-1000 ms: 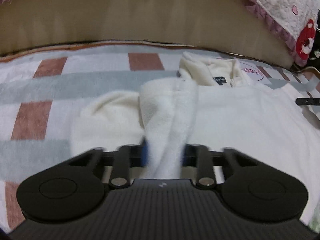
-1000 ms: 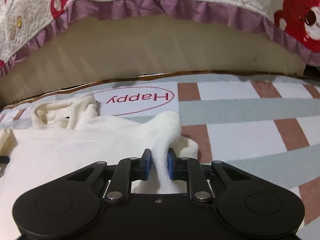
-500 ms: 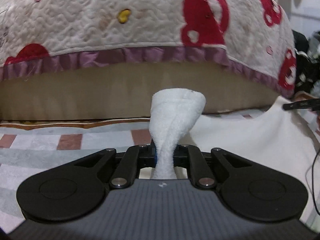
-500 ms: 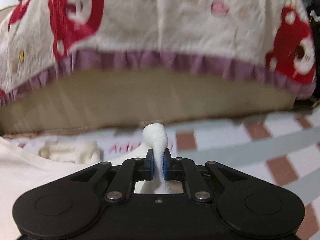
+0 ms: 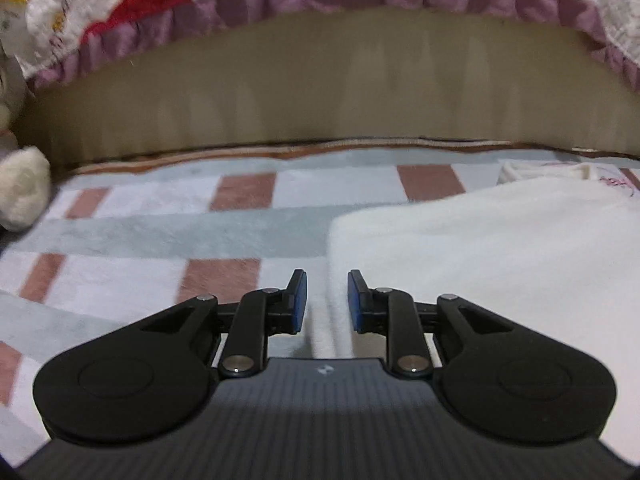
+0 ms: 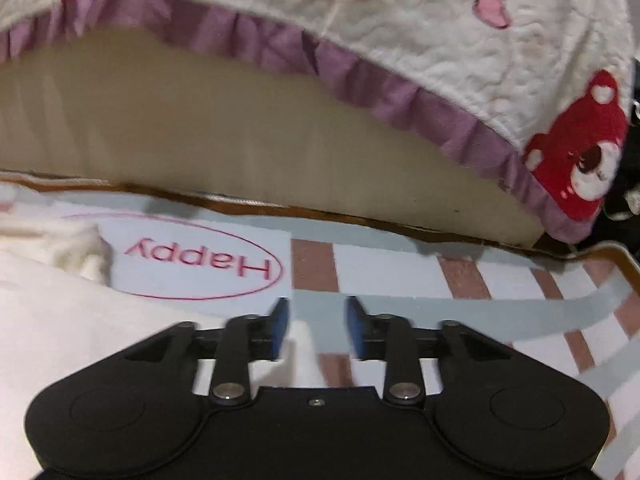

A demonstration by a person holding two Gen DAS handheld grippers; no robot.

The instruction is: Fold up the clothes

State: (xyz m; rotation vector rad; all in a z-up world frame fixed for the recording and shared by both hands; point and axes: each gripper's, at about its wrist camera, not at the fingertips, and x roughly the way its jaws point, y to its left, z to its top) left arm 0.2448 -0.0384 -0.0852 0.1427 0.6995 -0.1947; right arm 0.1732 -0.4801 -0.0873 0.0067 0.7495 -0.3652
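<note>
Cream fleece garment (image 5: 480,264) lies flat on the plush rug (image 5: 160,236), soft nap, filling the right half of the left wrist view; its collar end bunches near the upper right. In the right wrist view the same fleece fills the lower left, a lumpy fuzzy fold at mid-left beside a red "Happy" oval (image 6: 192,260) printed on the rug. Rug is short-pile w/ grey bands & brick-red rectangles. Behind it a tan bed base (image 5: 320,100), topped by a quilted cover (image 6: 440,32) w/ purple ruffle & red bears.

Left gripper (image 5: 327,300): low, level, blue pads apart, nothing between them, straddling the fleece's left edge. Right gripper (image 6: 316,326): tilted a bit, jaws wide, empty, a fleece corner just below its left pad.
</note>
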